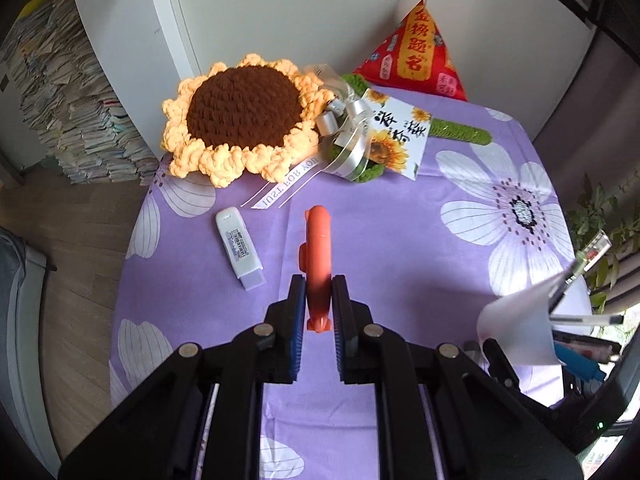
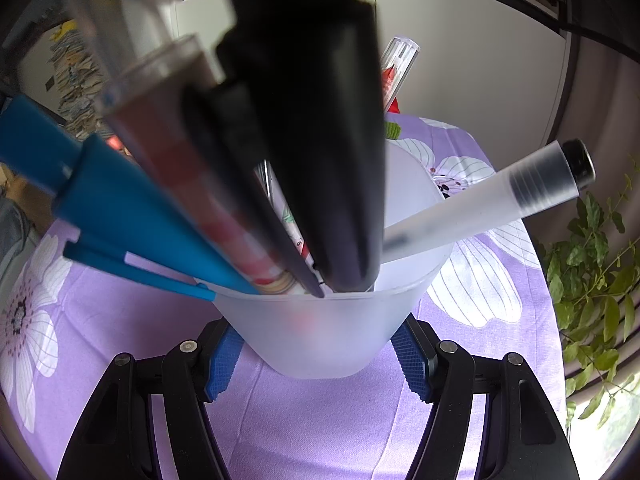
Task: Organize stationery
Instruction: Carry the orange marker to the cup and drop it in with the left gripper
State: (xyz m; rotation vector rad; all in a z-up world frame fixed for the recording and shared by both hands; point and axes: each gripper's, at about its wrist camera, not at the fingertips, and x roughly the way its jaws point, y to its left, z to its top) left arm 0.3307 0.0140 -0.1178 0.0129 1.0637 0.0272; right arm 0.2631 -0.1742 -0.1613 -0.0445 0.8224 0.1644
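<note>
In the left wrist view, the left gripper (image 1: 319,300) is clamping an orange pen (image 1: 318,264) near its lower end, the pen pointing toward the upper frame above the purple floral tablecloth (image 1: 400,248). Left of it, a white correction tape (image 1: 239,249) is lying flat. Farther up, a crocheted sunflower (image 1: 244,116) is resting. In the right wrist view, the right gripper (image 2: 318,356) is gripping a frosted cup (image 2: 332,328) holding pens, lower centre.

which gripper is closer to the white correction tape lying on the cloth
Left. The left gripper, shut on an orange pen, is just right of the correction tape. The right gripper grips the frosted cup at the table's far right.
</note>
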